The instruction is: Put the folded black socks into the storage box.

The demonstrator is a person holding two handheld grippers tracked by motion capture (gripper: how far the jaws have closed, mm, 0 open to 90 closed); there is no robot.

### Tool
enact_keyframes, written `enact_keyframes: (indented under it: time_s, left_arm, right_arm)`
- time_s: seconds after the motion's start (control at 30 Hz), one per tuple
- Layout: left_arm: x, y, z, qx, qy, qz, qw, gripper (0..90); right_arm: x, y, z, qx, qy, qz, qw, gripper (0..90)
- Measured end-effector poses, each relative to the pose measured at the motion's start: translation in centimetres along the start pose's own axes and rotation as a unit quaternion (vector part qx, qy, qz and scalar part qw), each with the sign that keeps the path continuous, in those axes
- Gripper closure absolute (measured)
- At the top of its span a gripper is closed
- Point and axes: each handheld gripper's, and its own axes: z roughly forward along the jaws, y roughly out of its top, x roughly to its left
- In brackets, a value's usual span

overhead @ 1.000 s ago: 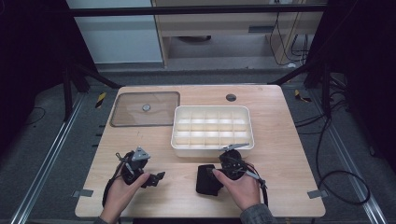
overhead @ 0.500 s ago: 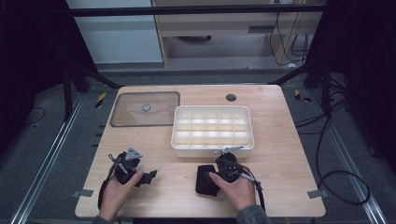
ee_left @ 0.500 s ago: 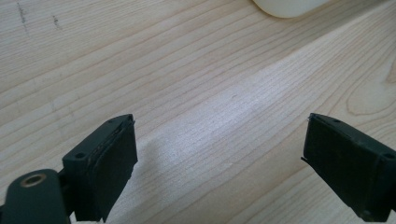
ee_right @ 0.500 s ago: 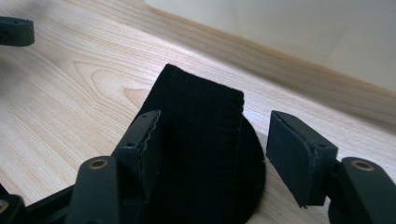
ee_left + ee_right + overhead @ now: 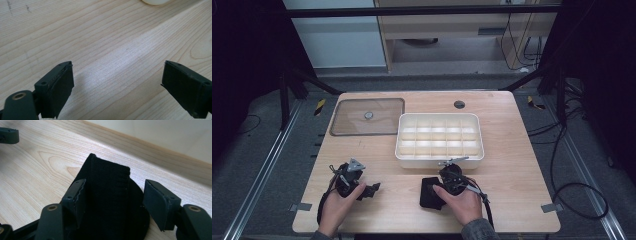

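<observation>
A person is working two hand-held tools at a wooden counter, forearms coming in from its near edge. The right claw is lying low over a black folded cloth, a strap-like piece of fabric resting on the counter just in front of a white divided tray. In the right gripper view the cloth is sitting between the two jaws: the left pad is lying against its edge while a gap is showing between the fabric and the right pad, so the claw is standing partly open and is not clamping the cloth. In the high view the right hand is covering the tool, with the dark cloth showing at its left side. The left claw is hanging wide open over bare wood with nothing between its jaws, and the left hand is resting near the front left corner, well apart from the cloth. A clear lid with a small round knob is lying flat on the counter beside the tray's left side.
</observation>
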Motion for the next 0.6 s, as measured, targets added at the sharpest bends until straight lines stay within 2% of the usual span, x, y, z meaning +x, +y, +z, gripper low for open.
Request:
enact_keyframes:
  time_s: [0.6]
  left_arm:
    - [-0.22, 0.04, 0.26, 0.005, -0.005, 0.004, 1.0, 11.3]
  right_arm:
    - [-0.57, -0.4, 0.39, 0.006, 0.009, 0.011, 0.9999, 36.7]
